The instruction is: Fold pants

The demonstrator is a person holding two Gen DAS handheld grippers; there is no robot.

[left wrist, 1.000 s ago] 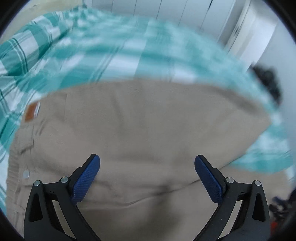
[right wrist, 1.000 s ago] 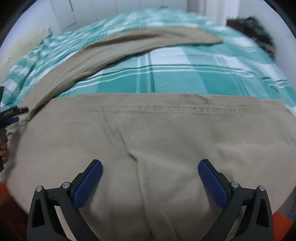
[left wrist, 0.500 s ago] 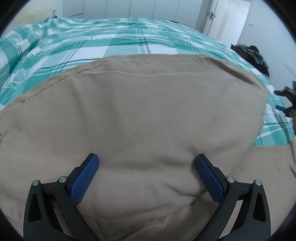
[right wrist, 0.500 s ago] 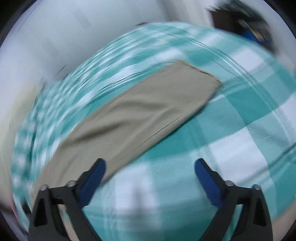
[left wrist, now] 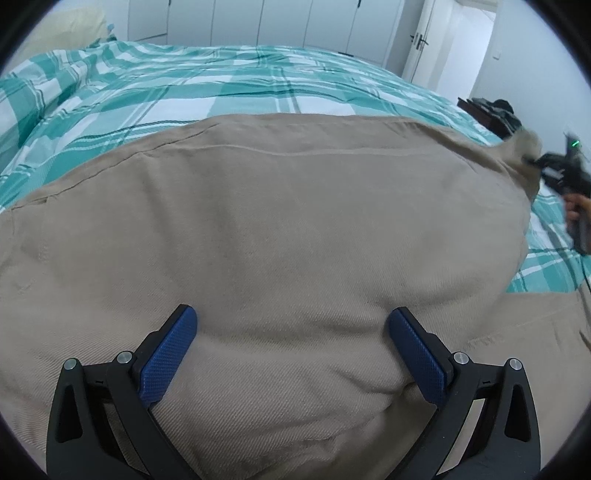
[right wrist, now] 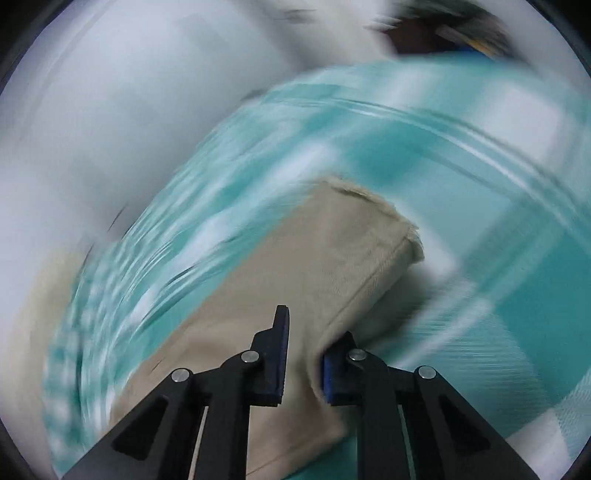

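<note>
Beige pants (left wrist: 280, 229) lie spread on the bed and fill the left wrist view. My left gripper (left wrist: 291, 343) is open just above the near part of the pants and holds nothing. In the right wrist view, my right gripper (right wrist: 304, 354) is shut on the edge of a beige pant leg (right wrist: 325, 266), near its hem, lifted off the bed. The same gripper shows in the left wrist view (left wrist: 554, 170) at the far right, holding that leg end. The right wrist view is blurred by motion.
The bed has a teal and white checked cover (left wrist: 229, 85), also seen in the right wrist view (right wrist: 498, 166). White wardrobe doors (left wrist: 258, 22) stand behind the bed, with a door (left wrist: 443, 40) at the right. Dark things (left wrist: 495, 110) lie beyond the bed's right side.
My right gripper has gone from open over the bed to shut on the pant leg end and lifted it. My left gripper has stayed open over the pants.
</note>
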